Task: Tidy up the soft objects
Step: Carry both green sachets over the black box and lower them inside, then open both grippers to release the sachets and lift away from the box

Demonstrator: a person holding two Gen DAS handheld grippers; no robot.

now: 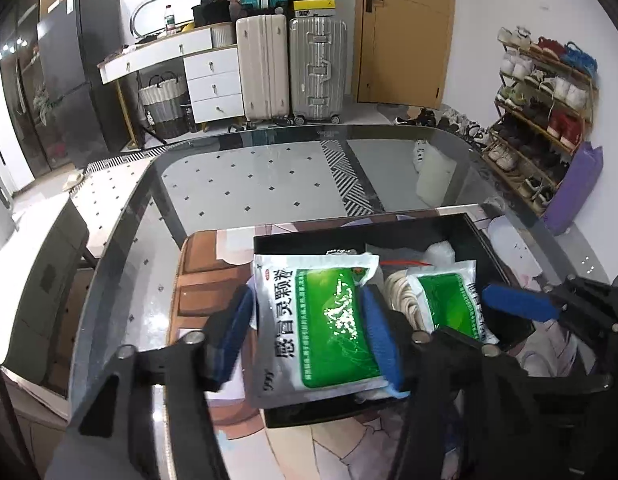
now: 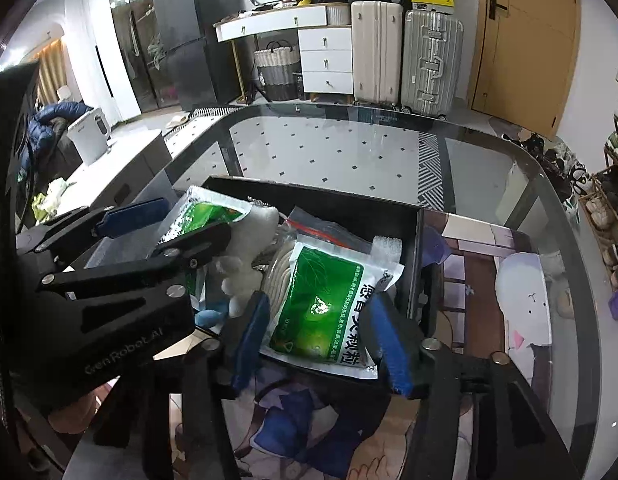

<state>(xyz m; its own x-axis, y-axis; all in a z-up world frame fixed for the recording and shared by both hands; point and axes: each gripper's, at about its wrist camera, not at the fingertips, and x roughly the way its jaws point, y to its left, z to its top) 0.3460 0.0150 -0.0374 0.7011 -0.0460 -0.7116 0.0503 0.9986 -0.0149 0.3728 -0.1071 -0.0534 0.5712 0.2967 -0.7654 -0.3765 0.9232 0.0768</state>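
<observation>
A black box (image 1: 475, 236) stands on the glass table and holds soft items. My left gripper (image 1: 309, 332) straddles a green and white medicine packet (image 1: 321, 320) lying at the box's left end; the blue pads stand wide on either side, open. My right gripper (image 2: 321, 340) is open around a second green and white packet (image 2: 329, 304) at the box's right end; that packet also shows in the left wrist view (image 1: 449, 304). A coiled cream rope (image 2: 279, 276), a white plush toy (image 2: 249, 248) and a clear zip bag (image 2: 329, 232) lie in the box (image 2: 309, 196).
The box sits on a printed mat (image 2: 489, 264) on the glass table (image 1: 249, 168). Suitcases (image 1: 293, 64), a white desk (image 1: 181, 56) and a shoe rack (image 1: 545, 120) stand beyond the table. A grey cabinet (image 1: 37, 288) is to the left.
</observation>
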